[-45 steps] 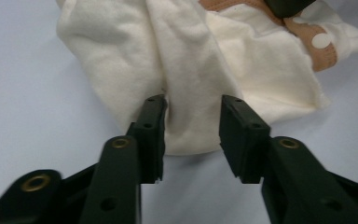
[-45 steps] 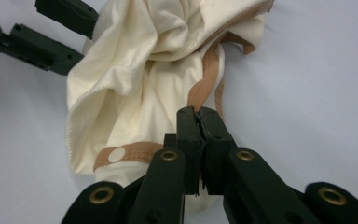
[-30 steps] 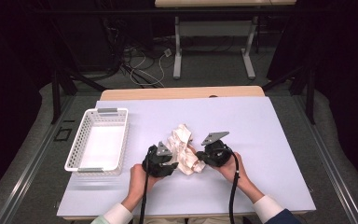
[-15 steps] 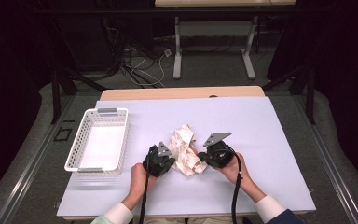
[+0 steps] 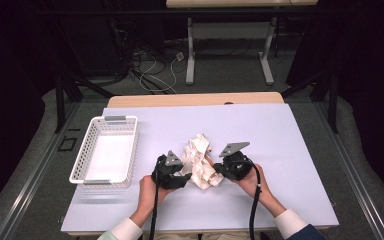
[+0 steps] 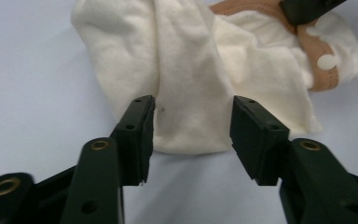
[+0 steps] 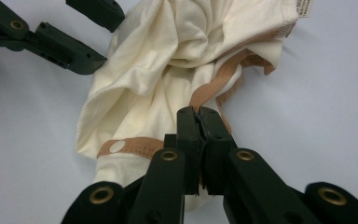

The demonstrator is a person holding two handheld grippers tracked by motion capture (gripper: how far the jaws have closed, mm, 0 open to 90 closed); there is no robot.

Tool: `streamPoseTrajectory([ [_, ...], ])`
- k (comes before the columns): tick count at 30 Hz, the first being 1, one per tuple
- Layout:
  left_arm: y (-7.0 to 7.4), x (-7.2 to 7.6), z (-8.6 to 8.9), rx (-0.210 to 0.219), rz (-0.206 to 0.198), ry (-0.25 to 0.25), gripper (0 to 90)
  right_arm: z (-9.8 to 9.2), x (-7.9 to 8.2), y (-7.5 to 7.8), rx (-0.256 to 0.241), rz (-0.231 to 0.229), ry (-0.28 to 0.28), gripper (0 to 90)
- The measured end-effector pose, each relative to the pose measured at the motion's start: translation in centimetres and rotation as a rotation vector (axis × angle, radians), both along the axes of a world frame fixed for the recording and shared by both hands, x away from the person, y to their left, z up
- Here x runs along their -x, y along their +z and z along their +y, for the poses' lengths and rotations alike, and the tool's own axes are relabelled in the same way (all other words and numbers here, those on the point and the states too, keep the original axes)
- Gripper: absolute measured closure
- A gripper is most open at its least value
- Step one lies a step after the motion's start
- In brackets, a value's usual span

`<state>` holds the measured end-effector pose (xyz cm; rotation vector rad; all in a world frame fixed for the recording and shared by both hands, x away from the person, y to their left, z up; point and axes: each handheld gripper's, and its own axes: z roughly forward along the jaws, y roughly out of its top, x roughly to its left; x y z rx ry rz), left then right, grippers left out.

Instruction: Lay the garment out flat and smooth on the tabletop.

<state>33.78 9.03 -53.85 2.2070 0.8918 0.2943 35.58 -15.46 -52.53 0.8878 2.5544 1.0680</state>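
A crumpled cream garment [image 5: 198, 160] with tan trim and snap buttons lies on the white table [image 5: 280, 130], between my two grippers. My left gripper [image 6: 192, 133] is open, its jaws on either side of a fold of the cream garment [image 6: 191, 93] without closing on it. My right gripper [image 7: 198, 119] is shut on the garment's [image 7: 168, 60] tan trim at its near edge. In the high view the left gripper [image 5: 182, 176] sits at the cloth's left and the right gripper [image 5: 219, 170] at its right, each held by a hand.
A white mesh basket [image 5: 82, 160] stands empty at the table's left. A wooden strip [image 5: 195, 100] runs along the far edge. Beyond it, table legs and cables stand on the floor.
The hands and the cloth have barely moved over the last second; the pile looks slightly shifted between the grippers.
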Motion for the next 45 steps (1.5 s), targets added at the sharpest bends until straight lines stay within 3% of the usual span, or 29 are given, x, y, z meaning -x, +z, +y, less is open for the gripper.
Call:
streamPoseTrajectory([
  [1,-0.1,0.1,-0.2,0.020,0.002,0.000,46.0,0.0,0.0,0.0,0.000,0.002,-0.002,88.0],
  [4,-0.1,0.1,-0.8,0.010,-0.007,-0.023,47.5,0.2,0.1,0.0,-0.001,-0.001,0.003,87.9],
  [7,-0.6,0.1,-1.5,-0.012,-0.004,-0.031,57.9,0.3,0.2,0.0,0.005,0.002,0.004,88.0],
  [11,-1.4,-0.2,-2.0,-0.026,0.009,-0.041,78.1,0.5,0.3,-0.1,0.010,0.006,0.014,88.0],
  [15,-1.6,-0.3,-2.0,-0.035,0.014,-0.049,88.1,0.3,0.3,-0.1,0.007,0.007,0.014,88.0],
  [20,-1.2,-0.5,-1.4,-0.052,-0.018,-0.040,89.0,0.1,0.3,0.0,0.012,0.003,0.008,88.0],
  [24,-0.9,-0.9,-0.3,-0.036,-0.024,0.001,89.0,-0.1,0.3,0.1,0.005,0.001,0.004,88.1],
  [27,-0.5,-1.2,0.7,-0.053,-0.042,0.024,88.9,-0.2,0.3,0.1,0.003,-0.005,0.007,88.1],
  [34,-0.5,-1.8,2.0,-0.072,-0.044,0.060,88.6,-0.4,0.4,0.1,0.008,0.013,0.009,88.1],
  [38,-0.8,-2.0,2.4,-0.074,-0.020,0.066,87.3,-0.3,0.5,0.0,0.015,0.025,0.011,88.1],
  [42,-0.6,-2.0,2.5,-0.083,-0.012,0.074,79.3,-0.2,0.5,-0.2,0.024,0.033,0.013,88.0],
  [45,-0.3,-1.7,2.8,-0.088,0.002,0.091,66.4,-0.3,0.4,-0.3,0.024,0.040,0.013,87.9],
])
